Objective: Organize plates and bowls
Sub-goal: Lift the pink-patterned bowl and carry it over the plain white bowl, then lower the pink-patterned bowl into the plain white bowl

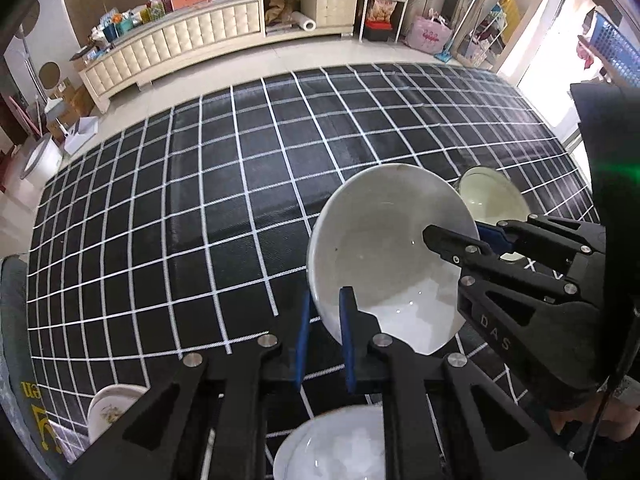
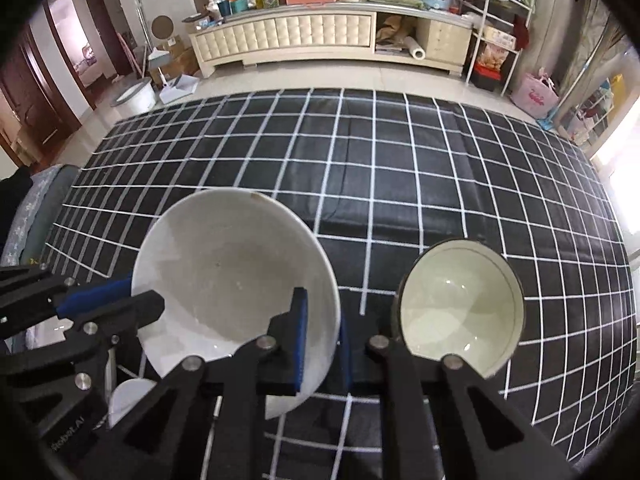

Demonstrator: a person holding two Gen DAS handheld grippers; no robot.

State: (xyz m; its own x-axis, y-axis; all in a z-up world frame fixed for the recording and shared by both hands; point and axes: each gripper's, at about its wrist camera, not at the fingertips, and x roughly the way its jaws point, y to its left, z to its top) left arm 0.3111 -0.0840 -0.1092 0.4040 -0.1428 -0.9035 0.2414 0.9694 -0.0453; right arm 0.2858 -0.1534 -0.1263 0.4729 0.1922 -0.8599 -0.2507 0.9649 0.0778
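Both your left tongs (image 1: 324, 336) and right tongs (image 2: 322, 344) grasp one white bowl (image 2: 236, 280) by opposite rims; three other dishes remain scattered, unstacked.

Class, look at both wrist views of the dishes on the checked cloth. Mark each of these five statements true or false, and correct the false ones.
1. Both tools grip the same large white bowl. True: the left tool and the right tool each pinch its rim.
2. The large white bowl holds food. False: it is empty.
3. A smaller, dark-rimmed bowl sits to the right of the held bowl in the right wrist view. True.
4. The cloth is plain red. False: it is black with a white grid.
5. The held bowl is upside down. False: its opening faces up towards the cameras.
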